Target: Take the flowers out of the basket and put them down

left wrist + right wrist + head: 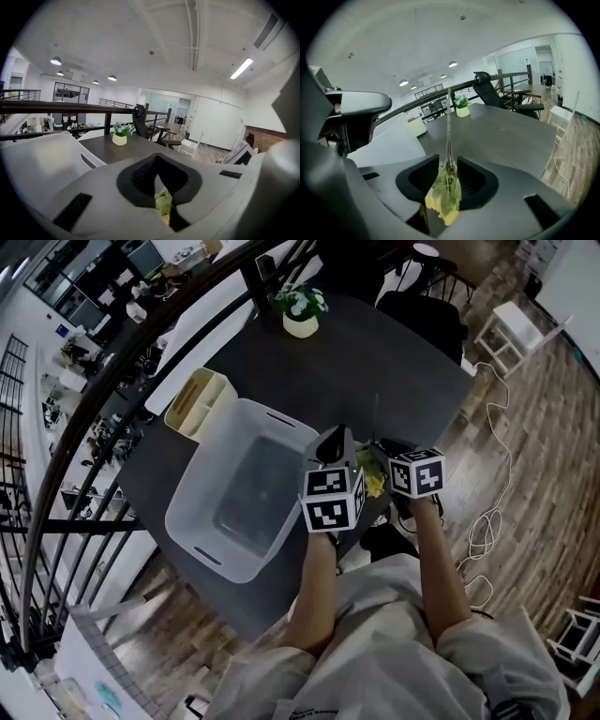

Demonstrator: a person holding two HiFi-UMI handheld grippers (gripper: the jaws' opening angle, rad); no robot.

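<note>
One yellow flower [373, 479] with green leaves shows between my two grippers, over the dark table [375, 362] just right of the white basket [187, 498]. In the right gripper view the flower [444, 197] hangs between the jaws of my right gripper [449, 161], head toward the camera and thin stem pointing away. Those jaws stand apart and do not press it. My left gripper [157, 161] has its tips together. A yellow-green scrap [163, 204] shows in the slot behind them, and I cannot tell whether it is gripped. The basket looks empty inside.
A potted plant [300, 310] stands at the table's far edge, and a beige container [199, 401] sits beyond the basket. A black chair [422, 306] is at the far right. A railing [84, 409] runs along the left, and a white cable [487, 521] lies on the wooden floor.
</note>
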